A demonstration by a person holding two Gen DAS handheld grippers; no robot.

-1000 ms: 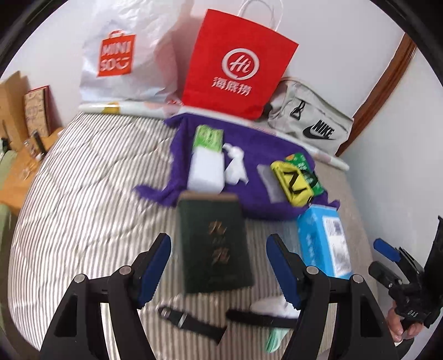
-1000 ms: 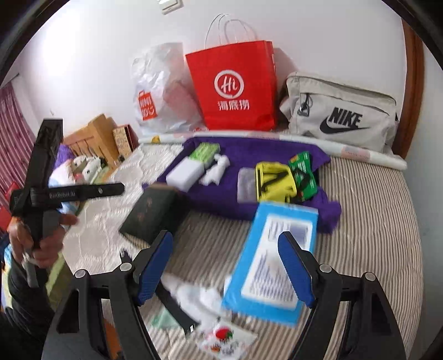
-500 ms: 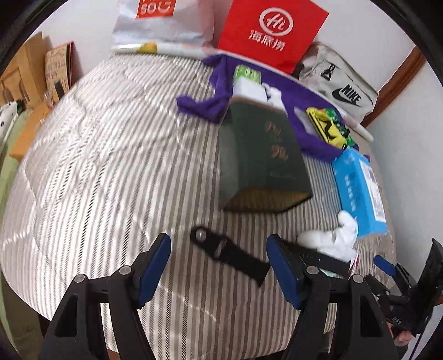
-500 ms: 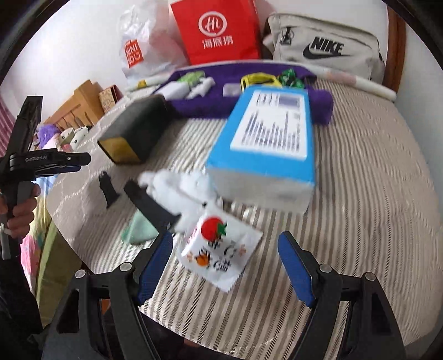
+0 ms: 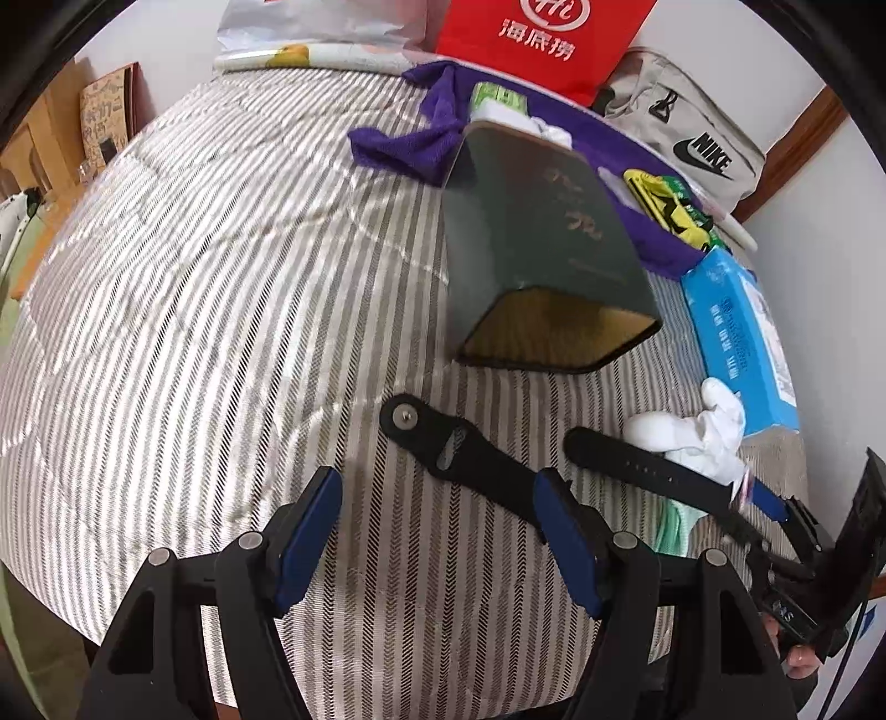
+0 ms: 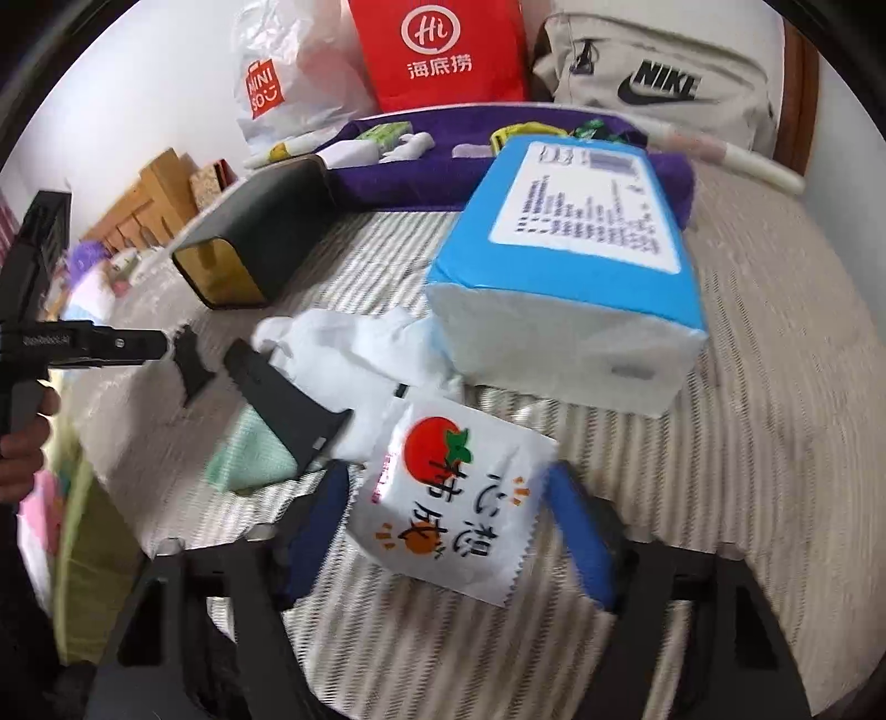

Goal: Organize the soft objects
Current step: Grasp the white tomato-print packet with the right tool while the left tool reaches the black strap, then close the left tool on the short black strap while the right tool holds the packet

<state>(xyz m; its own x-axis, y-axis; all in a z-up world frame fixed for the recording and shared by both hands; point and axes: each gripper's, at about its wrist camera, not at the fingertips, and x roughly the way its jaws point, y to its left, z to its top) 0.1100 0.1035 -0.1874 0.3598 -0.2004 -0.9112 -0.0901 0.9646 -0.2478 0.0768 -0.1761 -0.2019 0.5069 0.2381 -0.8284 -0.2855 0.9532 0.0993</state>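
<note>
My left gripper (image 5: 437,531) hangs open, low over the striped bed. A black watch strap (image 5: 459,459) lies on the cover with its near end by the right finger (image 5: 565,537). A second black strap (image 5: 637,465) runs under a crumpled white tissue (image 5: 698,437). In the right wrist view my right gripper (image 6: 448,531) is closing its jaws. A white packet with a red fruit print (image 6: 454,493) lies flat between them, and the pads do not visibly press on it. Beside it lie a green cloth (image 6: 249,459) and the white tissue (image 6: 354,354).
A blue tissue pack (image 6: 565,277) and a dark green box (image 5: 548,243) stand mid-bed. Behind them a purple cloth (image 5: 398,144) carries small items. A red paper bag (image 6: 437,50), a white plastic bag (image 6: 277,83) and a grey Nike bag (image 6: 659,83) line the wall. The bed edge is close below both grippers.
Both grippers have sunk toward the near edge of the bed. The right jaws have narrowed around the printed packet. The left jaws keep the same width.
</note>
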